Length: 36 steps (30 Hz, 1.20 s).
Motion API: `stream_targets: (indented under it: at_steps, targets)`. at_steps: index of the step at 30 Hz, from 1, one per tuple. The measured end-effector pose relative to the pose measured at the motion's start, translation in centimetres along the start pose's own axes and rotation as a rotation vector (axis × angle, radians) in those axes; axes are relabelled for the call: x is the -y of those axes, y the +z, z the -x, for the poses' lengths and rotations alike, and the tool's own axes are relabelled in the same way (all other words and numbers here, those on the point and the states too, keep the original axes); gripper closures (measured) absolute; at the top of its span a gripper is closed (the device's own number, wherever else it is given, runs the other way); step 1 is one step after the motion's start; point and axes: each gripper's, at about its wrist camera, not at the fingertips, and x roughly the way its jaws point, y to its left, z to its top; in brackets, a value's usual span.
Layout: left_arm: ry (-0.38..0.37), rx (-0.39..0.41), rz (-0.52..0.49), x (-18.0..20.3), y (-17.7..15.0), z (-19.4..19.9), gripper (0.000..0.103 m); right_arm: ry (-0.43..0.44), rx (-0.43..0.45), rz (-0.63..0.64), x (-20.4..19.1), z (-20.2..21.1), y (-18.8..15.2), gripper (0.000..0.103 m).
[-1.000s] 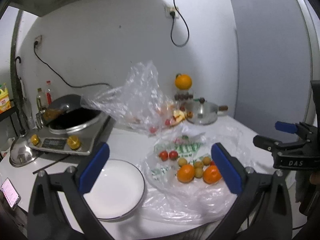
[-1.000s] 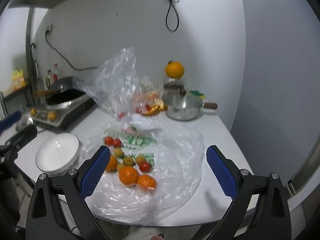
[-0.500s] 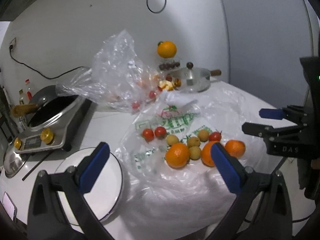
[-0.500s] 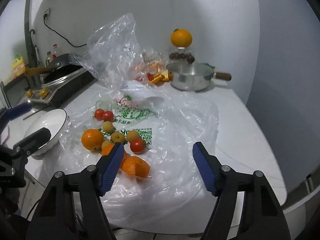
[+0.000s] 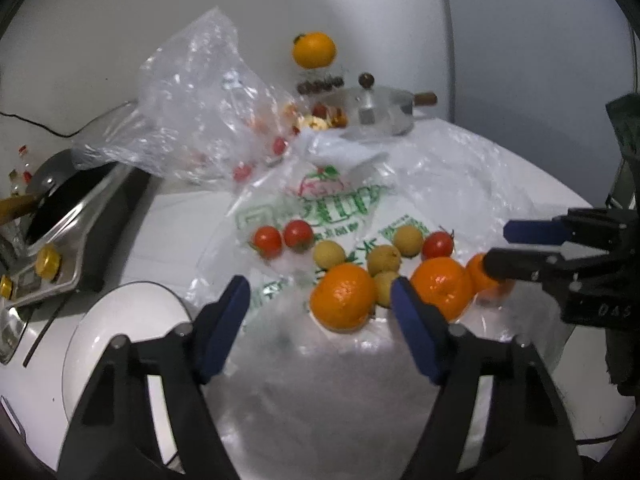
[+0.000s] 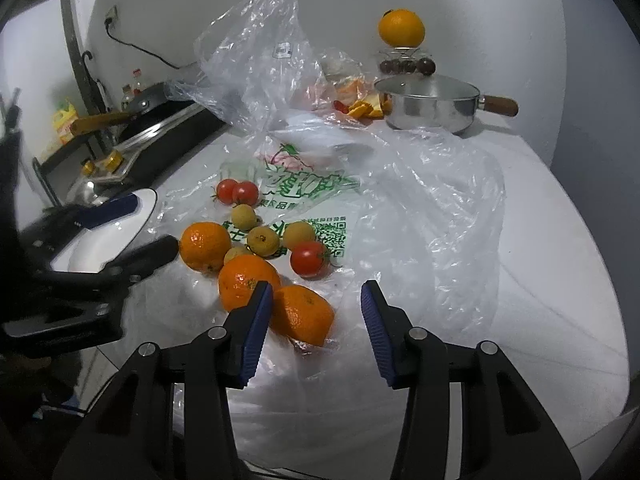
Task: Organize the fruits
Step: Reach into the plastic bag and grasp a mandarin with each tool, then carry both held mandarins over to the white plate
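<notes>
We judge the nearest orange (image 6: 302,314), lying on the plastic bag (image 6: 420,216) on the desk (image 6: 560,240), firm, light and slightly slippery; best gripped across its middle. Roundish, it has no clear long axis. The right tongs (image 6: 316,320) are closing around it, not yet touching; the left tongs (image 5: 320,304) are closing empty.

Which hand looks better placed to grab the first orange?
Probably the left: its closing tool frames the orange beside the white plate. The right tool, also closing, frames another orange farther from it.
</notes>
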Motion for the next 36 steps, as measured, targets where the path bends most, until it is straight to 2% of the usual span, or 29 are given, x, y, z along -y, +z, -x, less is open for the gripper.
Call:
stream_targets:
  at_steps: [3,5,7,9,11,15,18,23,29,36]
  targets:
    - [-0.004,-0.012,-0.035,0.4,0.2,-0.6,0.030,0.035,0.001,-0.032,0.7,-0.2,0.0,0.054]
    - [-0.021,-0.032,-0.044,0.4,0.1,-1.1,0.044,0.049,-0.007,-0.039,0.7,-0.2,-0.1,0.054]
    - [-0.024,-0.063,-0.046,0.1,0.0,-1.8,0.044,0.061,-0.023,-0.035,0.6,-0.2,-0.1,0.054]
    - [-0.025,-0.057,-0.052,0.2,0.1,-1.9,0.045,0.071,-0.035,-0.025,0.5,-0.3,-0.1,0.054]
    - [-0.029,-0.054,-0.071,0.5,0.3,-2.1,0.050,0.085,-0.042,-0.020,0.3,-0.4,-0.2,0.054]
    - [-0.084,-0.102,-0.063,0.4,0.1,-2.9,0.052,0.082,-0.075,-0.001,-0.3,-1.5,-0.6,0.054]
    - [-0.110,-0.128,-0.027,0.0,-0.3,-3.3,0.053,0.101,-0.066,-0.015,0.0,-1.4,-0.8,0.060]
    - [-0.131,-0.126,-0.032,0.4,-0.1,-3.5,0.056,0.098,-0.056,-0.002,0.0,-1.2,-0.8,0.060]
    - [-0.173,-0.133,0.020,-0.6,0.1,-3.5,0.059,0.121,0.030,0.011,-0.6,0.5,0.2,0.061]
    - [-0.190,-0.095,0.033,-0.9,0.3,-1.8,0.059,0.127,0.066,0.025,-1.6,1.1,0.9,0.061]
